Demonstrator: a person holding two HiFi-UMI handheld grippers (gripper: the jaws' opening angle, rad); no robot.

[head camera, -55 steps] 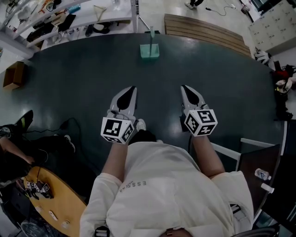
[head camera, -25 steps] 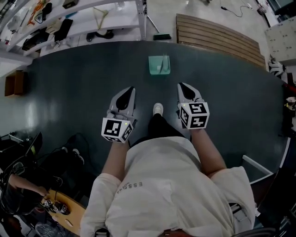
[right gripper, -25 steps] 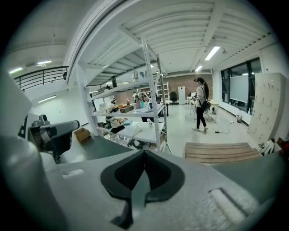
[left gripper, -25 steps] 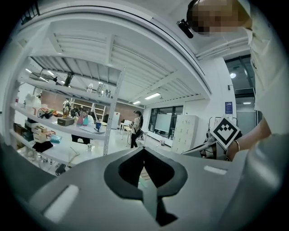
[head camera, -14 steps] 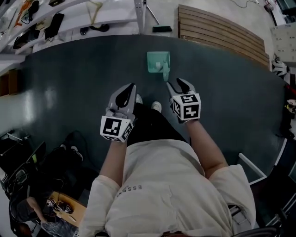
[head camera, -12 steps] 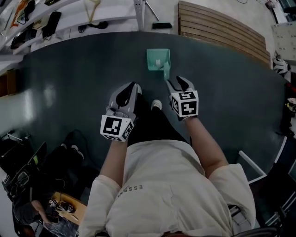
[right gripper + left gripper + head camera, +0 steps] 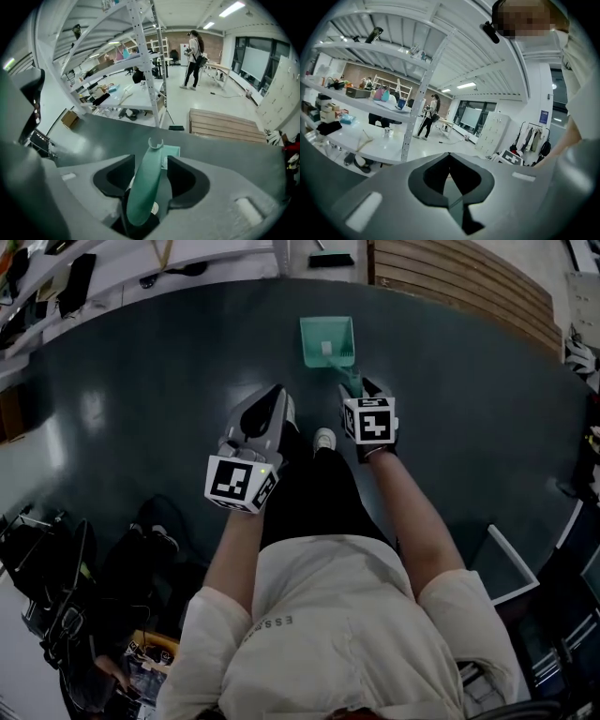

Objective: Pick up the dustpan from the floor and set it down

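- The teal dustpan (image 7: 328,341) sits on the dark floor (image 7: 169,399), straight ahead of the person's feet, with its pan farthest from the person.
- Its handle (image 7: 145,187) runs back from the pan toward the person and ends at the right claw (image 7: 360,390).
- In the right gripper view the handle lies lengthways down the middle of the gap between the two jaws, and a corner of the pan shows beyond it.
- The right claw's jaws are opening. They stand wide apart, with a dark gap between the handle and each pad (image 7: 112,180), so the pads are not pressing on it.
- The right claw tilts steeply down toward the floor, its marker cube (image 7: 368,418) facing up in the head view.
- The left claw (image 7: 275,397) is well to the left of the dustpan and not touching it. Its jaws are together with nothing between them.
- The left gripper view looks out across the room at white shelving (image 7: 417,61), not down at the floor.
- A white shoe (image 7: 324,439) stands on the floor between the two claws, just behind the right one.
- A slatted wooden platform (image 7: 459,277) lies at the far edge of the dark floor, well beyond the dustpan.
- Another person (image 7: 193,58) stands far off in the room.
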